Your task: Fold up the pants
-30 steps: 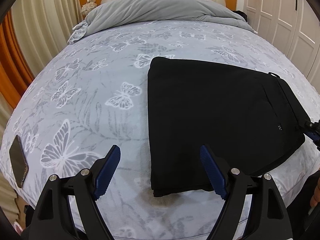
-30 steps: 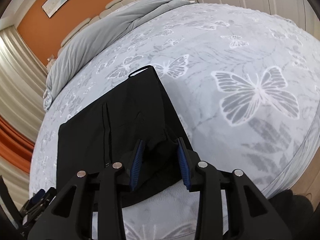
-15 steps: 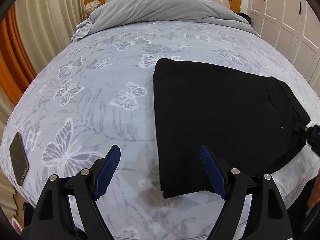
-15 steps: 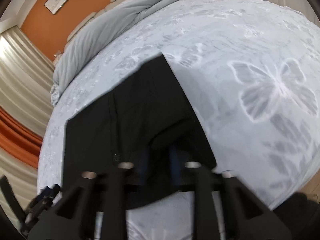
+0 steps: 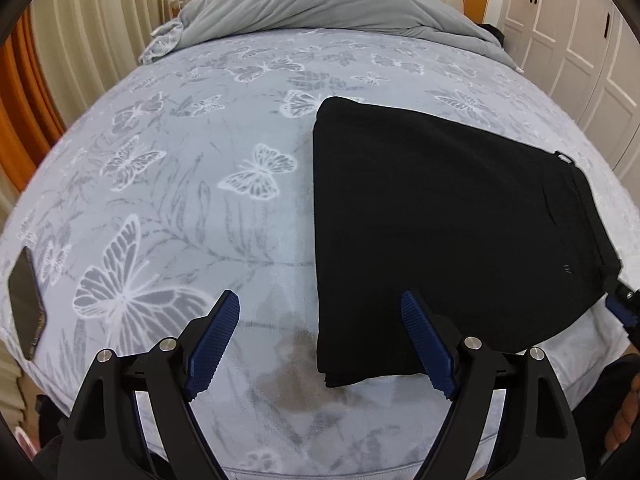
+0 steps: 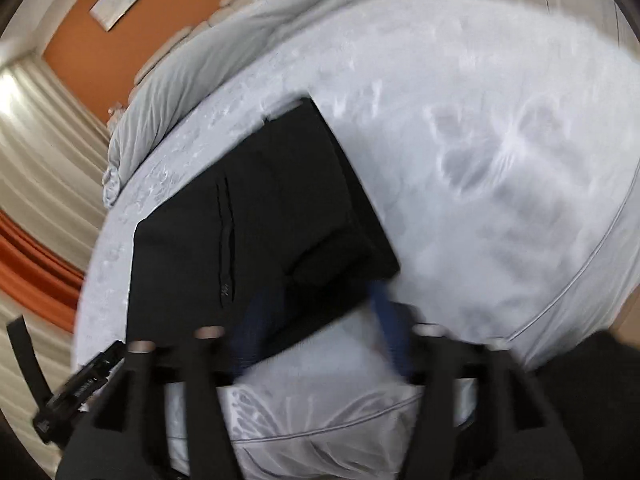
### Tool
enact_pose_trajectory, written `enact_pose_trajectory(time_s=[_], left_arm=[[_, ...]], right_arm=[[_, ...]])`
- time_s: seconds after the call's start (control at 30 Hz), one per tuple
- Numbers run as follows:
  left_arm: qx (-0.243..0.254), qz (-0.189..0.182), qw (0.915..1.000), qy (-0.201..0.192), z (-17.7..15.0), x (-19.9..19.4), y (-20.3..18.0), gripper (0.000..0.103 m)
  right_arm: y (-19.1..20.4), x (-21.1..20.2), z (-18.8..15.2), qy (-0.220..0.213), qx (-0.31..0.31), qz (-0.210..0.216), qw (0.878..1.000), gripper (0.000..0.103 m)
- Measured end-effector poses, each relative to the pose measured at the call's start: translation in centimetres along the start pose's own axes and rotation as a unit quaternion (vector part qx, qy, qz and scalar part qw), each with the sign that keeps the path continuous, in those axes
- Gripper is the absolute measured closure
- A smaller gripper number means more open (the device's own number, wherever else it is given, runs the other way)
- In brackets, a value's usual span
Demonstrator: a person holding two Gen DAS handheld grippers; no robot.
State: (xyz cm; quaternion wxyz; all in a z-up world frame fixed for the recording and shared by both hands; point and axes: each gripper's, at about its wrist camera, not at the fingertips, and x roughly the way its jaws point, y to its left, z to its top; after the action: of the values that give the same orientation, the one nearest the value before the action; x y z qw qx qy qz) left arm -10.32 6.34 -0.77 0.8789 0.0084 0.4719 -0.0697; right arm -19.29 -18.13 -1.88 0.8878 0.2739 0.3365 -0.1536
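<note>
The black pants (image 5: 440, 224) lie folded flat on the butterfly-print bed (image 5: 180, 184). My left gripper (image 5: 324, 340) is open and empty, hovering over the pants' near left corner. In the right wrist view the pants (image 6: 260, 232) fill the middle, waistband toward the near right corner. That view is motion-blurred. My right gripper (image 6: 320, 328) is open, its blue pads spread at the pants' near edge, holding nothing. Its tip also shows in the left wrist view (image 5: 620, 308) at the pants' right corner.
A dark phone (image 5: 26, 300) lies at the bed's left edge. A grey duvet (image 5: 320, 4) is bunched at the headboard. White wardrobe doors (image 5: 580, 40) stand on the right, curtains (image 5: 80, 40) on the left. A dark stain (image 5: 296, 364) marks the sheet near the front edge.
My right gripper opened and let go of the waistband corner, pulling back toward the bed's edge. My left gripper drifted back and slightly left; the pants settled flat.
</note>
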Motion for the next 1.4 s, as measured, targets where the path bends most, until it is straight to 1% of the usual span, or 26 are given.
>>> enact_pose_trajectory(time_s=[0.13, 0.2, 0.23, 0.3, 0.33, 0.37, 0.43, 0.47, 0.53, 0.57, 0.6, 0.63, 0.67, 0.73, 0.77, 0.83, 0.9, 1.0, 1.07, 1.13, 1.23, 1.27, 1.3, 1.33, 1.37, 1.4], left_arm=[[-0.059, -0.065, 0.9955, 0.034, 0.2, 1.0, 1.8, 0.019], [-0.1, -0.108, 0.9869, 0.066, 0.1, 2.3, 2.8, 0.019], [-0.118, -0.127, 0.9816, 0.08, 0.0, 3.0, 3.1, 0.019], [-0.135, -0.153, 0.975, 0.089, -0.1, 3.8, 3.1, 0.022], [-0.129, -0.16, 0.9752, 0.083, 0.0, 3.8, 2.8, 0.03], [-0.122, -0.174, 0.9736, 0.083, 0.1, 3.9, 2.5, 0.076], [-0.124, -0.196, 0.9689, 0.086, 0.3, 3.7, 2.5, 0.089], [-0.124, -0.221, 0.9649, 0.069, 0.4, 2.2, 2.7, 0.089], [-0.109, -0.245, 0.9621, 0.047, 0.4, -0.1, 2.7, 0.087], [-0.107, -0.245, 0.9626, 0.042, 0.0, -0.6, 2.8, 0.077], [-0.115, -0.239, 0.9632, 0.046, -0.5, -0.2, 2.9, 0.061], [-0.127, -0.217, 0.9661, 0.059, -1.1, 0.7, 3.1, 0.052], [-0.146, -0.179, 0.969, 0.087, -1.5, 2.1, 3.3, 0.051], [-0.168, -0.206, 0.9595, 0.094, -1.3, 2.4, 3.7, 0.046], [-0.171, -0.219, 0.957, 0.082, -1.0, 1.9, 3.8, 0.032], [-0.178, -0.223, 0.9566, 0.058, -0.7, 1.3, 3.8, 0.015], [-0.185, -0.217, 0.9565, 0.061, -0.5, 1.7, 3.4, 0.015], [-0.212, -0.24, 0.9422, 0.098, -0.6, 3.8, 3.0, 0.015], [-0.2, -0.236, 0.947, 0.086, -0.2, 4.0, 2.0, 0.015], [-0.183, -0.239, 0.9502, 0.08, 0.3, 4.3, 1.0, 0.015], [-0.164, -0.238, 0.9545, 0.072, 1.6, 5.6, 0.1, 0.017], [-0.163, -0.237, 0.9554, 0.069, 2.0, 5.8, -0.2, 0.022], [-0.165, -0.234, 0.9557, 0.066, 2.2, 5.9, -0.2, 0.043], [-0.171, -0.232, 0.9553, 0.065, 2.4, 6.0, 0.1, 0.058], [-0.183, -0.238, 0.9519, 0.063, 2.4, 6.0, 0.7, 0.08], [-0.195, -0.255, 0.945, 0.063, 2.4, 6.1, 1.3, 0.086]], right_arm=[[-1.5, 0.4, 1.0, -0.005, 0.002, -0.02, 1.0, 0.029], [-2.5, 2.6, 1.8, 0.028, 0.006, -0.011, 1.0, 0.029], [-2.8, 3.9, 1.8, 0.047, 0.012, 0.01, 0.999, 0.029], [-3.2, 5.6, 1.6, 0.066, 0.029, 0.048, 0.996, 0.045], [-3.1, 6.1, 1.8, 0.064, 0.026, 0.052, 0.996, 0.054], [-3.0, 6.1, 2.1, 0.066, 0.026, 0.062, 0.996, 0.069], [-2.7, 4.2, 3.4, 0.058, 0.042, 0.119, 0.99, 0.084], [-2.3, 2.4, 4.0, 0.047, 0.033, 0.136, 0.989, 0.084], [-2.1, 0.7, 4.3, 0.034, -0.001, 0.123, 0.992, 0.081], [-2.4, 0.9, 4.0, 0.034, -0.01, 0.105, 0.994, 0.067], [-3.2, 2.1, 3.5, 0.046, -0.019, 0.076, 0.996, 0.054], [-3.9, 3.0, 3.1, 0.059, -0.018, 0.042, 0.997, 0.034], [-4.7, 4.0, 2.7, 0.074, -0.005, 0.023, 0.997, 0.03], [-5.8, 3.7, 2.3, 0.053, 0.034, 0.066, 0.996, 0.026], [-5.8, 3.4, 2.6, 0.043, 0.038, 0.075, 0.996, 0.02], [-5.5, 3.8, 3.2, 0.042, 0.036, 0.084, 0.995, 0.018], [-5.6, 5.3, 3.5, 0.068, 0.045, 0.101, 0.992, 0.018], [-5.1, 6.2, 3.4, 0.067, 0.046, 0.12, 0.989, 0.017], [-4.3, 6.9, 3.5, 0.078, 0.044, 0.151, 0.984, 0.018], [-3.4, 8.1, 3.7, 0.086, 0.031, 0.152, 0.984, 0.019], [-2.5, 10.2, 4.5, 0.092, 0.027, 0.169, 0.981, 0.042], [-2.6, 10.9, 4.8, 0.095, 0.038, 0.174, 0.979, 0.056], [-2.8, 11.3, 5.3, 0.098, 0.048, 0.178, 0.978, 0.068], [-3.0, 11.8, 5.8, 0.106, 0.06, 0.197, 0.973, 0.079], [-3.1, 11.6, 6.1, 0.105, 0.063, 0.207, 0.971, 0.081], [-2.7, 11.2, 6.4, 0.099, 0.046, 0.21, 0.972, 0.081]])
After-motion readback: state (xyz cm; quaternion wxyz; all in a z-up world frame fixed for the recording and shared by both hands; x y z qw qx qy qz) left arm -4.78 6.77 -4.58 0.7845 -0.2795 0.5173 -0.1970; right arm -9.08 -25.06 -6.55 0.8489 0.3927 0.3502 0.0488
